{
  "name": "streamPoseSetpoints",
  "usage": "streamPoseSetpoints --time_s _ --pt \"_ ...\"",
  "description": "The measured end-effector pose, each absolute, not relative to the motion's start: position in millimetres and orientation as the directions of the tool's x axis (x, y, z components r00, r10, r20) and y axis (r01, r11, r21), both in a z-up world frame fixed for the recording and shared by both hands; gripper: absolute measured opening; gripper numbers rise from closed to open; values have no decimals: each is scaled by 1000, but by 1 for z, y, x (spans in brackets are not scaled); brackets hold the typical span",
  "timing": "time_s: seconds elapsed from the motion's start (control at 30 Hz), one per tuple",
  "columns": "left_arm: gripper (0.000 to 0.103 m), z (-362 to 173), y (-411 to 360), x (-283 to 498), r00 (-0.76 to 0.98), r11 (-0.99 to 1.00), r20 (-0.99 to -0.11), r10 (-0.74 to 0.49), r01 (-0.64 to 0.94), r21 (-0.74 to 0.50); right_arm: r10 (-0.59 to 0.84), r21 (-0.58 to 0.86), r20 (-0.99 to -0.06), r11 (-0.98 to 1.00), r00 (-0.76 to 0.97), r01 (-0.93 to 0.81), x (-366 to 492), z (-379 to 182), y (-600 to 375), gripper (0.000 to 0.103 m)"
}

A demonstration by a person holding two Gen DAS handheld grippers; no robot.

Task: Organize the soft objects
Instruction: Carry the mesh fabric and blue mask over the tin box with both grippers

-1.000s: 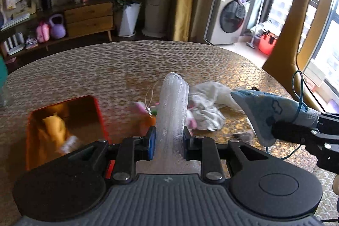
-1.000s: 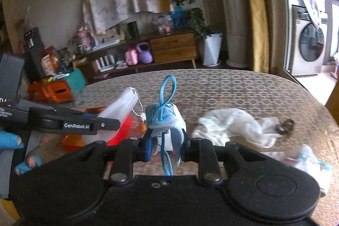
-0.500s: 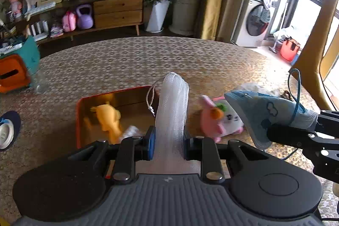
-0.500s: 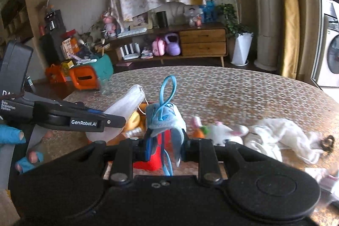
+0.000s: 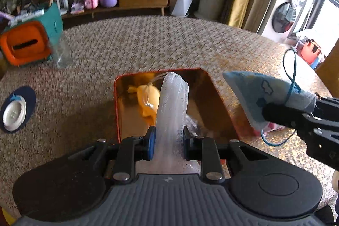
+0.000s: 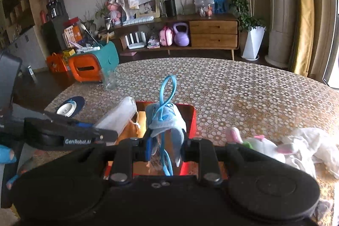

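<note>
Living room, wooden sideboard point(image 6: 190, 35) along the far wall, white planter point(image 6: 253, 42) at its right end. Nearer is a round table point(image 5: 148, 39) under a patterned lace cloth. Landmark: the orange-red tray point(image 5: 203, 86) in the middle of the table. Left of the tray at the table edge sits an orange-and-teal box point(image 5: 27, 43), with a clear glass point(image 5: 61, 54) just beside it and a dark coaster holding a white button-like disc point(image 5: 13, 113) nearer the camera. Right of the tray lie a white cloth point(image 6: 313, 145) and a plush bunny point(image 6: 254, 141). Inside the tray is a yellow plush toy point(image 5: 148, 96).

Left gripper point(image 5: 168, 139) is pinched tight on a white mesh pouf point(image 5: 172, 103), which stands upright with its long axis pointing away from the fingers, directly over the tray's near half. Right gripper point(image 6: 164, 147) is clamped on a light blue face mask point(image 6: 167, 120), ear loop point(image 6: 167, 88) sticking up; in the left wrist view the mask hangs over the tray's right rim.

Judgement: both items are over or at the tray, so the drop is straight down. The left one looks better centred; the right one likely needs a small shift toward the tray's middle before letting go.
</note>
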State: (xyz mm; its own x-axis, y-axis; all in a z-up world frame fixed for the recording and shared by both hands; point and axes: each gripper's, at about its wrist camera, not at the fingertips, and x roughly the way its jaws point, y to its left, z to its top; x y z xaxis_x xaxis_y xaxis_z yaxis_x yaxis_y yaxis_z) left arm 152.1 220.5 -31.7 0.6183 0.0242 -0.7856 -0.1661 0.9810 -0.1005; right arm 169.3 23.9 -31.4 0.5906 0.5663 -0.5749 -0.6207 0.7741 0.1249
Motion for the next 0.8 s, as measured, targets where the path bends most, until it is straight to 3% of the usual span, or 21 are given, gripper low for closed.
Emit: streamPoseSetpoints --time_s 0.8 --pt "24 -98 225 182 545 987 -836 69 -161 -23 427 -11 -715 785 554 -619 235 -101 111 23"
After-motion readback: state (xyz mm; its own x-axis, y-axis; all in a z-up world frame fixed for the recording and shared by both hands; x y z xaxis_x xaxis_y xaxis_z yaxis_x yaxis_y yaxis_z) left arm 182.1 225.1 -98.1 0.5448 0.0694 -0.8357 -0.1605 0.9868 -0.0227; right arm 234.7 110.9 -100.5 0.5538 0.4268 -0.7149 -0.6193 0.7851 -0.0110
